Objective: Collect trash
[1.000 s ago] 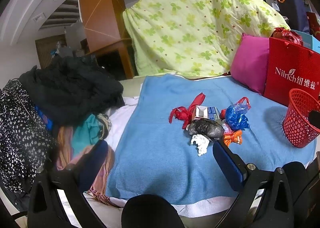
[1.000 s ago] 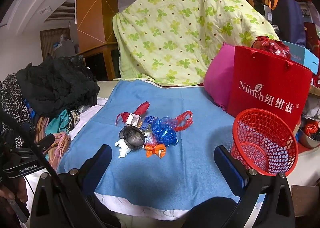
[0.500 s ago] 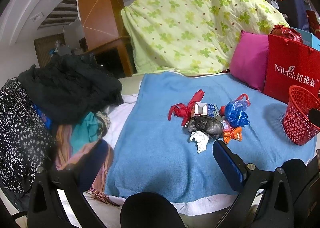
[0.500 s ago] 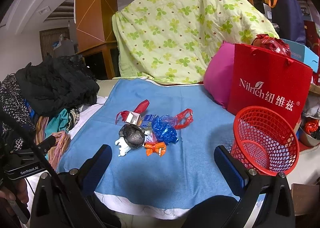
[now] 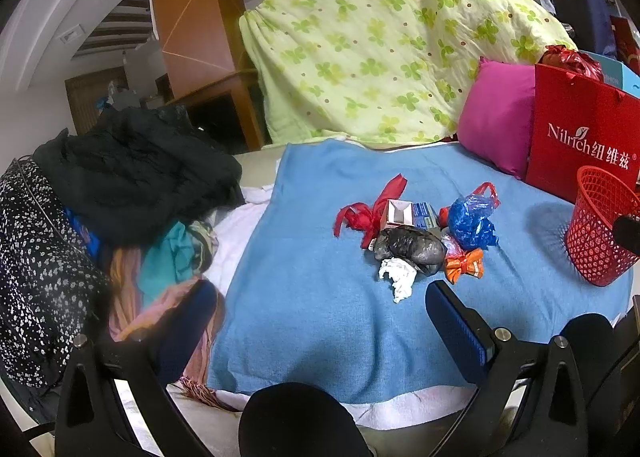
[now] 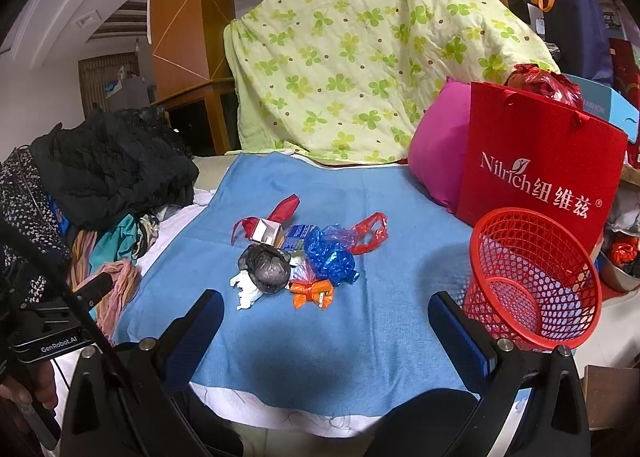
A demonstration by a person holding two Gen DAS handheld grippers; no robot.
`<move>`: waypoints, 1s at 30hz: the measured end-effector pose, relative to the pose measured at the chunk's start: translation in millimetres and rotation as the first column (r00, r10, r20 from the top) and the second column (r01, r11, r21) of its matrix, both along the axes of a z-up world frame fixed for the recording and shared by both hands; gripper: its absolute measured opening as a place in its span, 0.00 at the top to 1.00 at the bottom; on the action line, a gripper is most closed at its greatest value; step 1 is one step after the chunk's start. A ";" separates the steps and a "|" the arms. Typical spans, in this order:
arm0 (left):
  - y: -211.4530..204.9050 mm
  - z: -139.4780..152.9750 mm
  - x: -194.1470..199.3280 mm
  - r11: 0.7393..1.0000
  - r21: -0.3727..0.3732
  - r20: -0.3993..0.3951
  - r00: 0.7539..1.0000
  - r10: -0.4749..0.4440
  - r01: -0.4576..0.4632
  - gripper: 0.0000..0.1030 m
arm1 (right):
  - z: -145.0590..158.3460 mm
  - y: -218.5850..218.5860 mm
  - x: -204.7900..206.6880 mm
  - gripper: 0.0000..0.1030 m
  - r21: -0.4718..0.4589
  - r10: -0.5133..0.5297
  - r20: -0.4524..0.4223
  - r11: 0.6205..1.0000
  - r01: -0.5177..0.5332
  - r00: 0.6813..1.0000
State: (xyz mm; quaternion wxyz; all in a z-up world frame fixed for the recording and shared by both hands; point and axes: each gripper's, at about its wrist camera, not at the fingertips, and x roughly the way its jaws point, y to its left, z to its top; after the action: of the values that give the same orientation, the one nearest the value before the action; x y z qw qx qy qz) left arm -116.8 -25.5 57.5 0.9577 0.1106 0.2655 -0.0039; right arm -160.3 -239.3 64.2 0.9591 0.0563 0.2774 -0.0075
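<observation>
A small heap of trash lies mid-way across the blue blanket (image 5: 312, 297) (image 6: 360, 337): a grey-black plastic bag (image 5: 412, 247) (image 6: 266, 269), a white crumpled tissue (image 5: 398, 277) (image 6: 246, 291), an orange wrapper (image 5: 464, 263) (image 6: 312, 293), a blue plastic bag (image 5: 472, 221) (image 6: 330, 259), a small open carton (image 5: 398, 213) (image 6: 266, 233) and red plastic strips (image 5: 370, 209) (image 6: 370, 233). A red mesh basket (image 5: 600, 225) (image 6: 532, 277) stands at the blanket's right edge. My left gripper (image 5: 316, 309) and right gripper (image 6: 326, 317) both hover open, short of the heap, holding nothing.
A pile of dark and patterned clothes (image 5: 120, 185) (image 6: 108, 177) fills the left side. Behind the blanket lean a green clover quilt (image 5: 380, 41), a magenta pillow (image 5: 496, 113) and a red paper bag (image 5: 580, 137) (image 6: 536, 165). A hand holding the left gripper's body (image 6: 36, 341) shows at left.
Both views have drifted only slightly; the heap sits a touch higher in the left wrist view. Nothing was picked up, and both grippers stay open.
</observation>
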 end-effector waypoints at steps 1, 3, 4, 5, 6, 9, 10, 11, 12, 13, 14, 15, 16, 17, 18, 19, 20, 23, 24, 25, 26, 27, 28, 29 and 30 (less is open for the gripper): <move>0.0 -0.3 0.1 1.000 0.000 -0.001 1.000 0.000 0.000 0.00 | -0.2 0.1 0.1 0.00 0.007 0.000 -0.007 1.000 0.000 1.000; 0.0 -1.1 -0.1 1.000 0.000 0.000 1.000 -0.001 0.001 0.00 | 0.7 -0.1 0.8 0.00 0.024 -0.001 -0.032 1.000 0.002 0.999; 0.0 -1.3 0.0 1.000 0.001 -0.001 1.000 -0.001 0.001 0.00 | 1.0 0.1 0.8 0.00 0.027 -0.002 -0.043 1.000 0.003 0.999; 0.0 -1.4 0.1 1.000 0.000 -0.001 1.000 -0.001 0.001 0.00 | -0.2 0.5 -0.1 0.00 0.020 -0.002 -0.028 1.000 0.002 1.000; 0.2 -1.6 0.1 1.000 -0.001 -0.002 1.000 -0.001 0.001 0.00 | -0.7 0.5 -0.1 0.00 0.017 -0.001 -0.018 1.000 0.001 1.000; 0.2 -3.9 0.8 1.000 0.000 -0.005 1.000 -0.002 0.002 0.00 | -0.8 0.7 0.0 0.00 0.019 -0.002 -0.026 1.000 0.002 1.000; -0.1 -4.8 0.8 1.000 0.000 -0.006 1.000 -0.002 0.002 0.00 | -0.8 0.9 0.1 0.00 0.020 -0.001 -0.028 1.000 0.002 1.000; 0.0 -5.5 1.2 1.000 0.000 -0.007 1.000 -0.002 0.002 0.00 | -1.0 1.0 0.2 0.00 0.018 -0.001 -0.027 1.000 0.001 1.000; -0.1 -6.1 1.6 1.000 0.000 -0.008 1.000 -0.001 0.001 0.00 | -1.6 1.5 0.4 0.00 0.016 0.000 -0.024 1.000 0.000 1.000; -0.2 -6.8 2.0 1.000 0.000 -0.009 1.000 -0.001 0.001 0.00 | -2.8 2.1 0.8 0.00 0.012 0.001 -0.011 1.000 -0.001 1.000; -0.5 -7.5 2.5 1.000 0.001 -0.010 1.000 -0.002 0.002 0.00 | -3.8 2.8 1.3 0.00 0.010 0.003 -0.005 1.000 -0.002 1.000; -0.5 -8.1 3.4 1.000 0.002 -0.013 1.000 -0.002 0.002 0.00 | -4.8 3.3 2.8 0.00 0.008 0.005 0.012 1.000 -0.005 1.000; -0.6 -8.9 4.3 1.000 0.003 -0.016 1.000 -0.002 0.002 0.00 | -5.2 3.7 4.3 0.00 0.008 0.007 0.012 1.000 -0.007 1.000; -0.2 -9.4 5.4 1.000 0.003 -0.019 1.000 -0.003 0.003 0.00 | -5.5 4.3 5.7 0.00 0.007 0.007 0.008 1.000 -0.007 1.000; 0.0 -10.2 6.6 1.000 0.003 -0.022 1.000 -0.002 0.002 0.00 | -5.9 4.8 6.9 0.00 0.006 0.008 0.006 1.000 -0.008 1.000; 0.2 -11.1 7.9 1.000 0.003 -0.025 1.000 -0.002 0.002 0.00 | -6.4 5.3 8.3 0.00 0.005 0.008 0.003 1.000 -0.008 1.000; 0.4 -12.0 9.2 1.000 0.002 -0.028 1.000 -0.002 0.002 0.00 | -6.1 5.1 9.7 0.00 0.011 0.008 -0.005 1.000 -0.007 1.000; 0.8 -15.3 13.1 1.000 0.004 -0.037 0.999 -0.002 0.002 0.00 | -6.7 6.3 15.0 0.00 0.020 0.010 -0.019 1.000 -0.009 1.000; 0.9 -16.2 14.6 1.000 0.005 -0.039 0.999 -0.001 0.001 0.00 | -7.3 6.7 16.9 0.00 0.019 0.010 -0.022 1.000 -0.009 1.000; 1.2 -17.3 15.7 1.000 0.005 -0.041 0.999 -0.001 0.001 0.00 | -7.8 6.9 18.6 0.00 0.018 0.010 -0.024 1.000 -0.009 1.000; 1.5 -18.4 17.3 1.000 0.004 -0.044 0.999 0.000 0.000 0.00 | -8.5 7.0 20.6 0.00 0.016 0.010 -0.025 1.000 -0.010 1.000; 2.0 -19.3 19.0 1.000 0.003 -0.048 0.999 0.000 0.000 0.00 | -9.3 6.5 22.6 0.00 0.013 0.011 -0.026 1.000 -0.011 1.000; 2.5 -20.6 20.9 1.000 0.002 -0.051 0.999 0.002 -0.002 0.00 | -10.2 6.4 25.2 0.00 0.012 0.011 -0.028 1.000 -0.011 1.000; 2.6 -21.9 23.0 1.000 0.003 -0.054 0.999 0.003 -0.003 0.00 | -10.9 6.2 27.9 0.00 0.011 0.011 -0.029 1.000 -0.011 1.000; 2.7 -23.6 25.0 1.000 0.005 -0.058 0.998 0.004 -0.003 0.00 | -11.1 6.1 30.5 0.00 0.012 0.012 -0.031 1.000 -0.012 0.999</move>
State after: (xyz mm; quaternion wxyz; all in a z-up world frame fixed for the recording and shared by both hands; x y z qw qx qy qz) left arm -91.7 -22.8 33.9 0.9494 0.1122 0.2932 -0.0047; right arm -129.8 -233.2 53.1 0.9543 0.0603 0.2927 -0.0009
